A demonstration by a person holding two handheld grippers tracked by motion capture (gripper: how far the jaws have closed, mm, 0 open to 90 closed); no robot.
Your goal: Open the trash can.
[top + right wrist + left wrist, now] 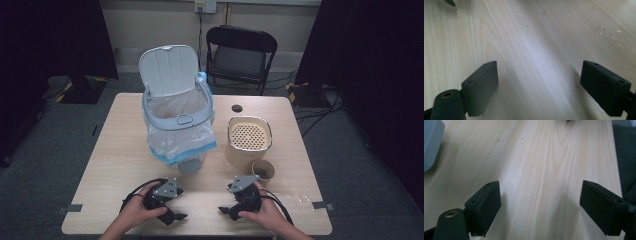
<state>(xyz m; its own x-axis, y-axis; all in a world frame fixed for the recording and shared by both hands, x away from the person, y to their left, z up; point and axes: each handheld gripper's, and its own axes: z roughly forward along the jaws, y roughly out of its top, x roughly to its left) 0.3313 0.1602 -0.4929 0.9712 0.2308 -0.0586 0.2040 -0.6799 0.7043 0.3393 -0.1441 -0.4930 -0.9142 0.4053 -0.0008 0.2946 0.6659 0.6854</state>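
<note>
My left gripper [178,205] lies low over the wooden table [125,150] near its front edge, held by a hand from below. In the left gripper view its jaws [540,202] stand wide apart over bare wood with nothing between them. My right gripper [227,199] sits a little to the right of it, also held by a hand. In the right gripper view its jaws [539,82] are apart over bare wood, nothing between them. Both are open.
A white and blue bin [177,117] with its lid up and a plastic liner stands at mid-table. Right of it stand a cream container [249,140] with a perforated top and a small brown cup [263,171]. Drops [295,200] glisten front right. A black chair [240,55] stands behind.
</note>
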